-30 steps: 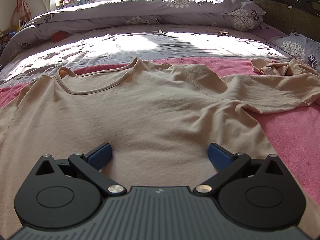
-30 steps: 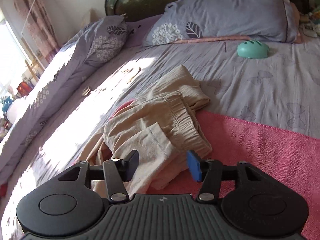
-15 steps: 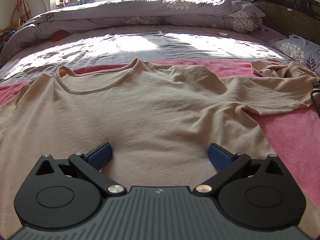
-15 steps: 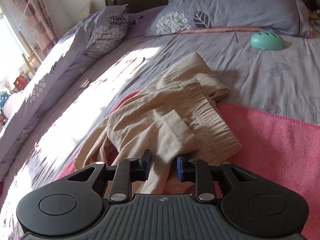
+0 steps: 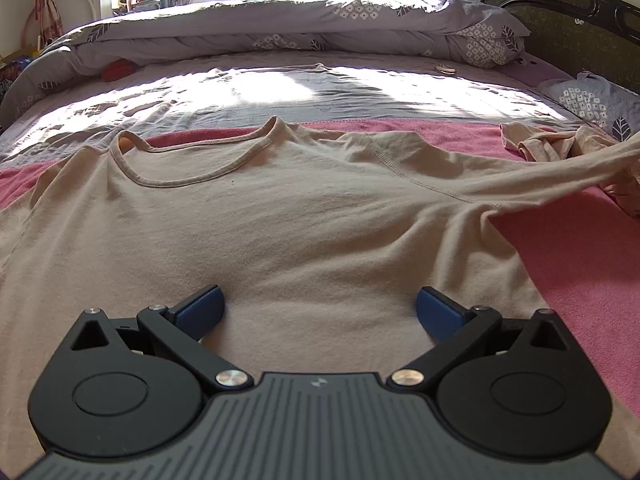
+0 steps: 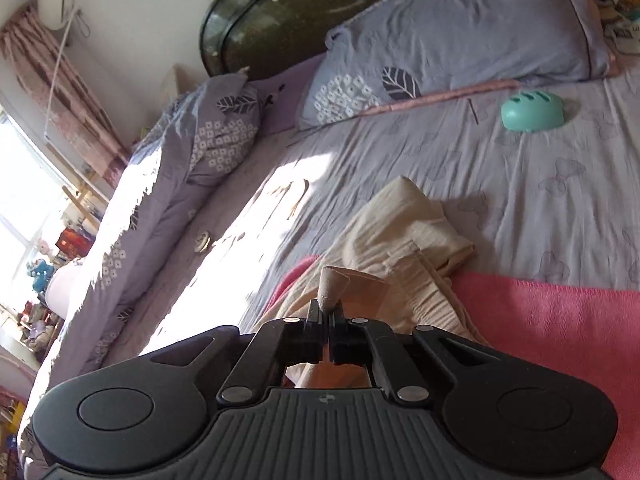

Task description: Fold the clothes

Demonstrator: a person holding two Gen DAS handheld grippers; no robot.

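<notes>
Left tool (image 5: 318,312) low over the beige shirt (image 5: 280,220), tilted level with the bed, blue fingers (image 5: 200,312) spread wide, gripping nothing. Shirt spread flat on the pink blanket (image 5: 580,248) along the bed's near edge, collar toward the folded duvet (image 5: 280,28). Right tool (image 6: 329,312) raised and rolled sideways, pinched tight on the sleeve cuff (image 6: 332,288), above crumpled beige trousers (image 6: 400,232) near the pillow (image 6: 460,36). Sleeve (image 5: 540,176) lifted, stretched toward the headboard end.
</notes>
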